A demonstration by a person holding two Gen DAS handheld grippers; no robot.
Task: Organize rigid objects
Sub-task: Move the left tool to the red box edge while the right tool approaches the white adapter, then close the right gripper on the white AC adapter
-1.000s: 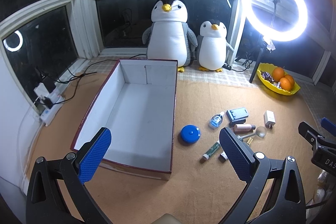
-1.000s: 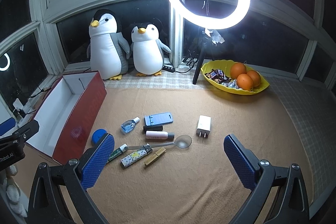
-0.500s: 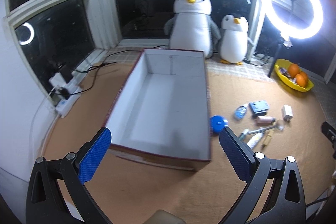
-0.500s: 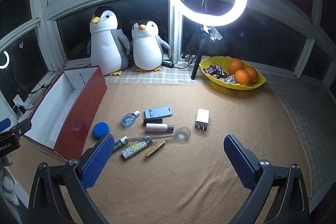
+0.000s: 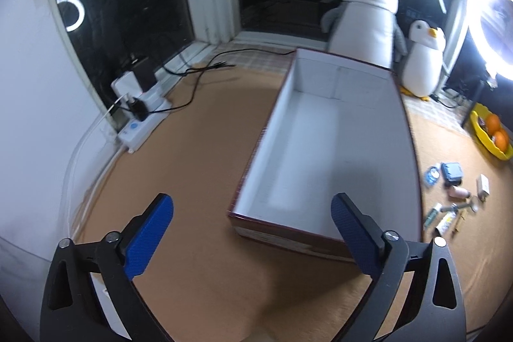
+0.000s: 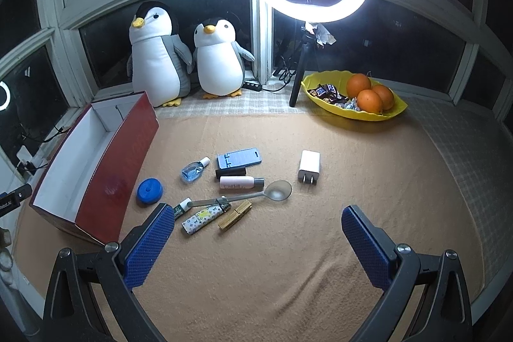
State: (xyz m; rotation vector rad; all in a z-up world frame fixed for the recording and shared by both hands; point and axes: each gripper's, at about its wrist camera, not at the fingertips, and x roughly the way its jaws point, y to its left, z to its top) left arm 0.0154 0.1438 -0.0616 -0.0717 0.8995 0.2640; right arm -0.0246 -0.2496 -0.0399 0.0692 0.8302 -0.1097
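Both hand-held grippers, left point(image 5: 251, 215) and right point(image 6: 258, 228), are spread wide and hold nothing; the red box point(image 6: 118, 162) sits beside scattered small items.

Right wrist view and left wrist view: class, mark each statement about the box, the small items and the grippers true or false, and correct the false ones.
1. The red box holds nothing. True.
2. The spoon lies inside the box. False: it lies on the tan mat, its handle across the patterned lighter.
3. Both the left gripper and the right gripper have their fingers spread, gripping nothing. True.
4. The yellow dish holds two oranges. False: three oranges.
5. The blue round lid sits on top of the white charger. False: it lies on the mat beside the box.
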